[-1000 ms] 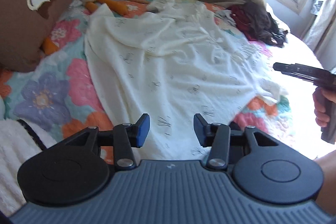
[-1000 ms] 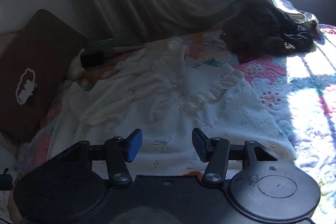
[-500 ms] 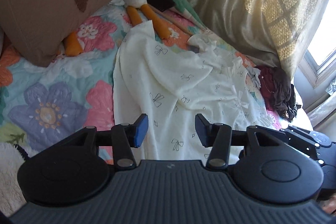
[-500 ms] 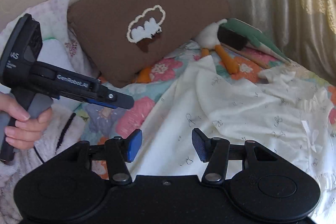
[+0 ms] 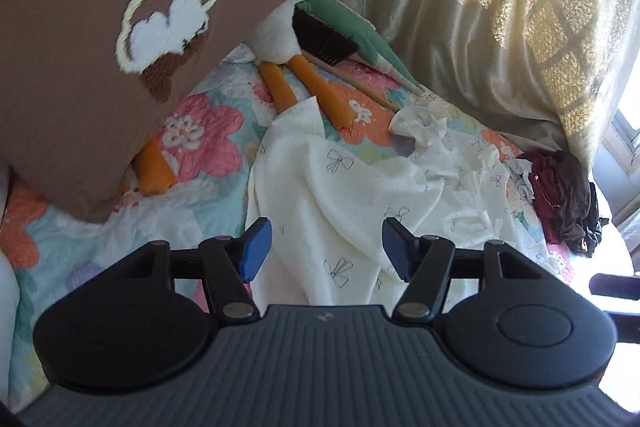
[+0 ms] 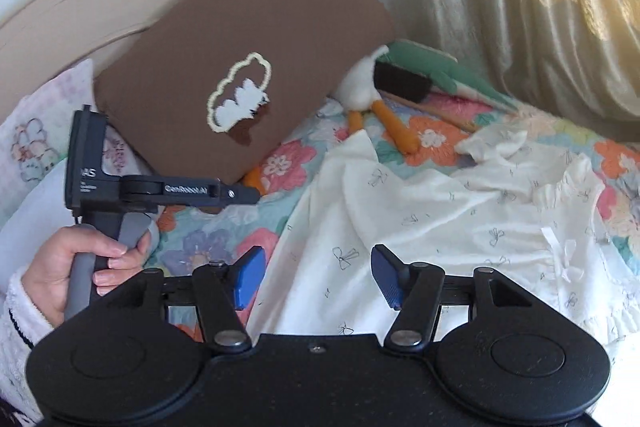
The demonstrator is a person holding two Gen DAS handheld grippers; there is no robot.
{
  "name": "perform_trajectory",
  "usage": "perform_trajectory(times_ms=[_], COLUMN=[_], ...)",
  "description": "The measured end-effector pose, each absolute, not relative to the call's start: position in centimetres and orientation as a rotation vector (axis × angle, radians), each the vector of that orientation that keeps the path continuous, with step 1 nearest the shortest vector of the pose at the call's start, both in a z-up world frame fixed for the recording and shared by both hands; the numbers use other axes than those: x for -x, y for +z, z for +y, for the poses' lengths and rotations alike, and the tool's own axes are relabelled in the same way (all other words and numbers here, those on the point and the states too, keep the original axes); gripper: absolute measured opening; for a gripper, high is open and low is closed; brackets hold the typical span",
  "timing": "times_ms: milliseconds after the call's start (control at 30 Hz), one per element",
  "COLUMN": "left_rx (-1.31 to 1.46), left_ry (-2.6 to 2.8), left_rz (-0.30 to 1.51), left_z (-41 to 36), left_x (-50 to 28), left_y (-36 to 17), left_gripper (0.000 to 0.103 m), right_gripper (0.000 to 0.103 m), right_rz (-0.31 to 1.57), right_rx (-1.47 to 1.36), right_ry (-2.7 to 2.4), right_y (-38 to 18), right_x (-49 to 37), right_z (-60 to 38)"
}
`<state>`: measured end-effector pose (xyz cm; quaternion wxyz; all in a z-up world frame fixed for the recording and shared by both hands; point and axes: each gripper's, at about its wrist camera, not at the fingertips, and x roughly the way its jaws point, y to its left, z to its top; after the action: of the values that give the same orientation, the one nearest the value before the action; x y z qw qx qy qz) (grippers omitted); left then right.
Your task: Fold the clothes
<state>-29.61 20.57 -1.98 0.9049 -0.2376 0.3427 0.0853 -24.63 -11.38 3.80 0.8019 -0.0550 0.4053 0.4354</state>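
A cream white garment with small bow prints (image 5: 352,195) (image 6: 440,223) lies rumpled and spread on a floral quilt. My left gripper (image 5: 326,251) hovers open over the garment's near left part, nothing between its blue pads. My right gripper (image 6: 318,277) is open too, above the garment's lower left edge. In the right wrist view the left gripper (image 6: 248,195) shows side-on at the left, held by a hand (image 6: 80,267) in a white fluffy sleeve.
A brown cushion with a cloud motif (image 5: 100,27) (image 6: 248,83) leans at the head of the bed. A plush duck with orange legs (image 5: 300,67) (image 6: 376,107) lies beside it. Dark clothes (image 5: 560,195) are piled by the beige curtain (image 5: 500,7). The floral quilt (image 6: 280,167) covers the bed.
Both grippers have swung left toward the head of the bed and closer to the garment's upper part; the cushion and duck now fill the views. Both stayed open.
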Motion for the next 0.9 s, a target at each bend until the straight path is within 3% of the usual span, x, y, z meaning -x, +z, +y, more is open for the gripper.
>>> perform_trajectory(times_ms=[133,233,367,633,900], left_rx=[0.338,0.254,0.256,0.195,0.031], left_ry=[0.197,0.249,0.218,0.191,0.173], left_rz=[0.765,0.849,0.757,0.795,0.852], left_z=[22.2,22.6,24.5,25.6,22.6], left_x=[23.7,19.5,16.4,9.6,8.2], left_y=[-2.6,-6.0,-9.4,-14.2,-17.3], left_gripper=[0.074,0.074,0.074,0.078,0.080], right_gripper=[0.064,0.064,0.064,0.064,0.064], right_rz=[0.961,1.016,1.037,1.103,1.052], right_rx=[0.242,0.352,0.443,0.322,0.216], right_ry=[0.864,0.808,0.795,0.700,0.604], right_y=[2.5,1.4,-1.2,-5.0,-8.1], right_x=[20.4,17.3,13.8,5.2,-1.7], right_z=[-8.1,-5.5,-3.5,-4.1,-3.9])
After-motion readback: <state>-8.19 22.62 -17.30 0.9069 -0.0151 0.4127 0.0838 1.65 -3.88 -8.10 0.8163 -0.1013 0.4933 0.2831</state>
